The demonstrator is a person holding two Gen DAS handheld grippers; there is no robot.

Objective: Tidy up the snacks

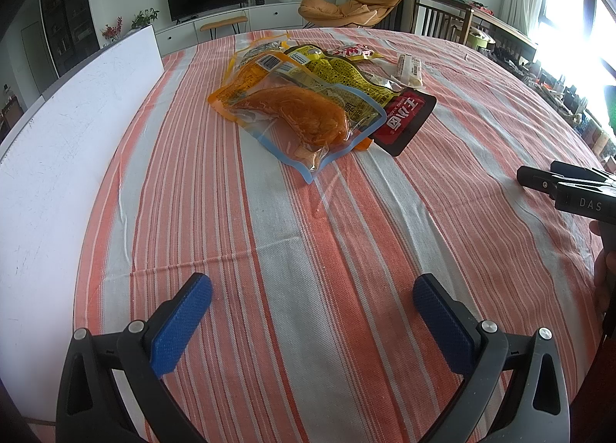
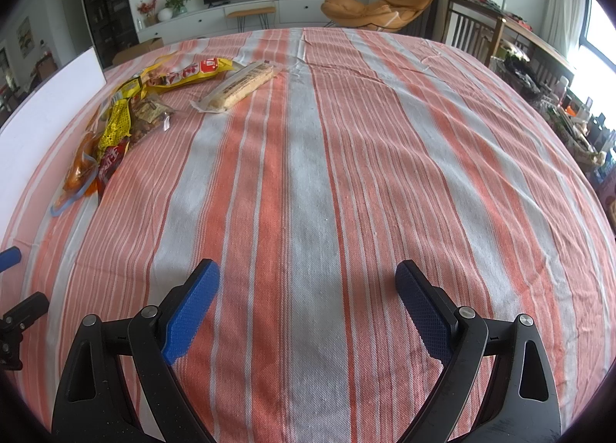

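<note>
A pile of snack packets lies on the striped tablecloth (image 1: 308, 250). Nearest me is a clear blue-edged bag with an orange snack (image 1: 296, 117), over a yellow packet (image 1: 342, 73) and a red and black packet (image 1: 404, 116). A pale wrapped bar (image 1: 410, 67) lies behind them and also shows in the right wrist view (image 2: 242, 87). My left gripper (image 1: 312, 312) is open and empty, well short of the pile. My right gripper (image 2: 308, 300) is open and empty over bare cloth, with the pile (image 2: 111, 127) far to its left.
A white board (image 1: 69, 142) lines the table's left edge. The right gripper's body (image 1: 566, 189) shows at the right of the left wrist view. A TV, plants, an orange lounge chair (image 1: 346, 8) and wooden chairs stand beyond the table.
</note>
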